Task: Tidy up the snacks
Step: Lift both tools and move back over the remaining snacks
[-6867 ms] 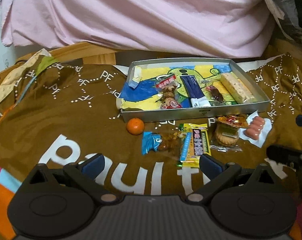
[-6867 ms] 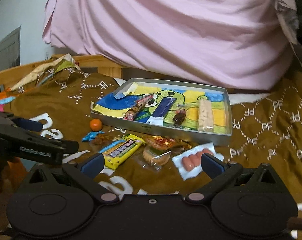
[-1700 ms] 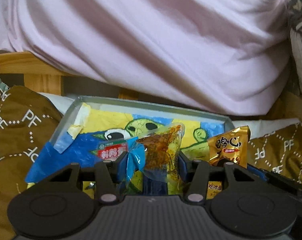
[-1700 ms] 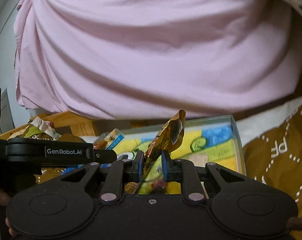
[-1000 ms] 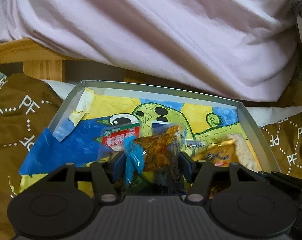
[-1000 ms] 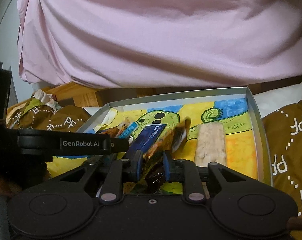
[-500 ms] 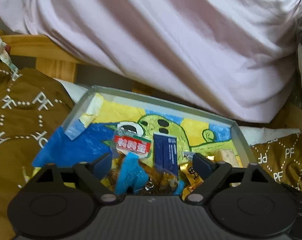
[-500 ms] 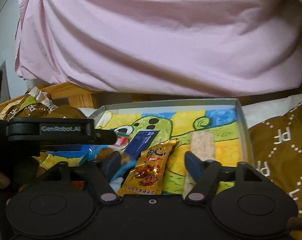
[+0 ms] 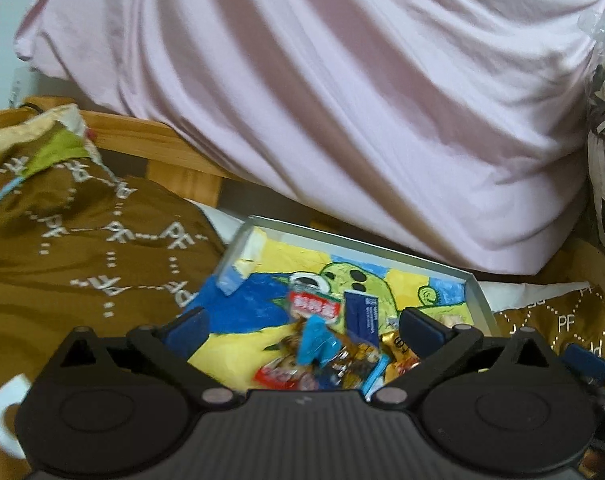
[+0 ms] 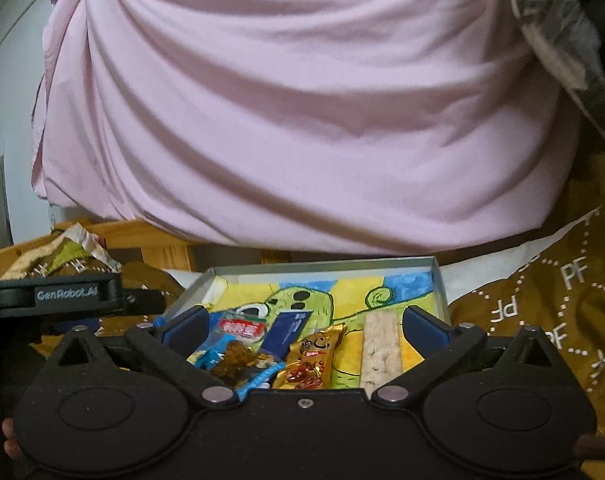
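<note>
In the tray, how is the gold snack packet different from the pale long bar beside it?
The gold snack packet is shiny, with printed characters and red pictures; the pale bar is plain and speckled. The packet lies slanted, the bar almost straight along the tray. The bar looks longer and narrower. Both lie flat inside the tray.

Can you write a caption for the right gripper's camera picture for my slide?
Right gripper opening, nothing in its grip, above a gold snack packet lying in the painted tray.

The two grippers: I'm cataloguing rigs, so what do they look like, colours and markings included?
Both the left gripper and the right gripper are matte black, with round side housings, silver pivot pins and blue finger pads. White "GenRobot.AI" lettering runs along the left one's side.
</note>
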A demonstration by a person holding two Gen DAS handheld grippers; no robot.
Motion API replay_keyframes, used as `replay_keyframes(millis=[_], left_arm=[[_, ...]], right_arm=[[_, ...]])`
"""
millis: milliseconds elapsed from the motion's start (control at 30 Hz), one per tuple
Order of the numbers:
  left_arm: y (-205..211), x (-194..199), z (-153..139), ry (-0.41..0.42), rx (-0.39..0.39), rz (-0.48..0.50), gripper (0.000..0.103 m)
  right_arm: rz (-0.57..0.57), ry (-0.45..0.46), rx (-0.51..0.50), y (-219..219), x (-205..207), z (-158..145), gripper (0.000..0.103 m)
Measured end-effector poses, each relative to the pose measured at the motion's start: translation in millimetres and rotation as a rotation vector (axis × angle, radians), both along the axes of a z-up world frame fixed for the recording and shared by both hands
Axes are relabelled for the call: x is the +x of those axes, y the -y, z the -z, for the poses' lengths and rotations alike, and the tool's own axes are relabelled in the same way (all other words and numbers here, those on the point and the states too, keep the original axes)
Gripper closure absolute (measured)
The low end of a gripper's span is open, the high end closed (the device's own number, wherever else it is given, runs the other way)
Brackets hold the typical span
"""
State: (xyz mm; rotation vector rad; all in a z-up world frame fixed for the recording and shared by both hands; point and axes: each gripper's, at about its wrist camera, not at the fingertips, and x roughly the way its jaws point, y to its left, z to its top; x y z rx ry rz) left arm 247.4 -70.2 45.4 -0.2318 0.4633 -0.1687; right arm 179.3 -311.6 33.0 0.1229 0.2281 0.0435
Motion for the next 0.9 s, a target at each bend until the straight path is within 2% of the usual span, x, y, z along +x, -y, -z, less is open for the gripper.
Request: replay_keyframes(millis=[167, 300, 567, 767, 900], left_arm=[[-11, -35, -2, -0.005, 0.033, -0.021, 0.001], [-20, -63, -2, 0.005, 0.026, -0.057, 0.000], [-24, -105, -3, 0.025, 0.087, -0.024, 0.000], [-27, -125, 3, 0.011, 0.098, -0.002, 0.000], [-31, -134, 13, -0.031, 0.111, -0.006, 0.000]], right_arm=[[0.025, 0.014, 0.022, -4, -33, -8, 0.001], [0.034, 0.002, 0.022, -8, -58, -10, 0.001], [0.055, -0.015, -0.004, -19, -98, -9, 0.001], [0.062, -0.081, -0.036, -31, -124, 5, 0.001], [0.060, -0.155, -0.035, -41, -135, 19, 0.001]])
